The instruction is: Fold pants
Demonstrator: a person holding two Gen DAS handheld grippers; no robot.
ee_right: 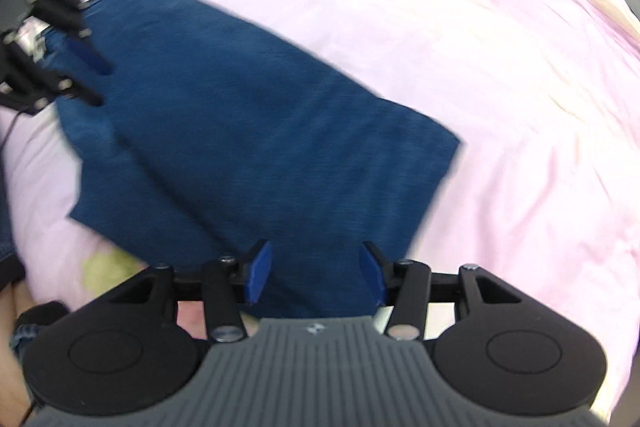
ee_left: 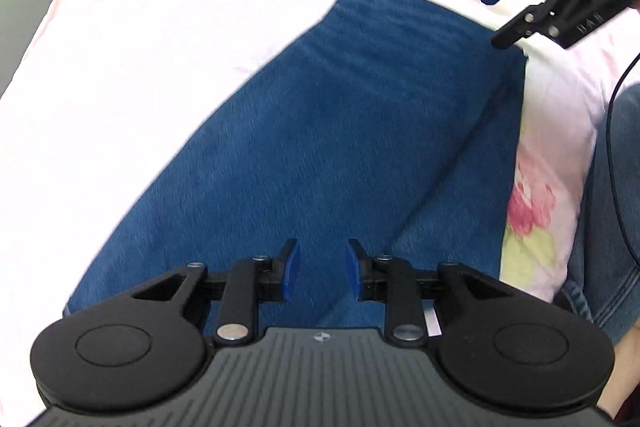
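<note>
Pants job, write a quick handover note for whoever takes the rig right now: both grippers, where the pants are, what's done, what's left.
Left gripper: open, nothing between its fingers, over the pants.
Right gripper: open, empty, above the pants' other end.
Pants: blue, on the pink sheet, near its flowered edge, lying as a flat rectangle that looks at least partly folded.
Done: both grippers are off the cloth.
Left: judge whether another fold is needed; the pictures are blurred, so layers are hard to count.

A home bedroom: a bed under a pink floral sheet (ee_right: 440,27).
</note>
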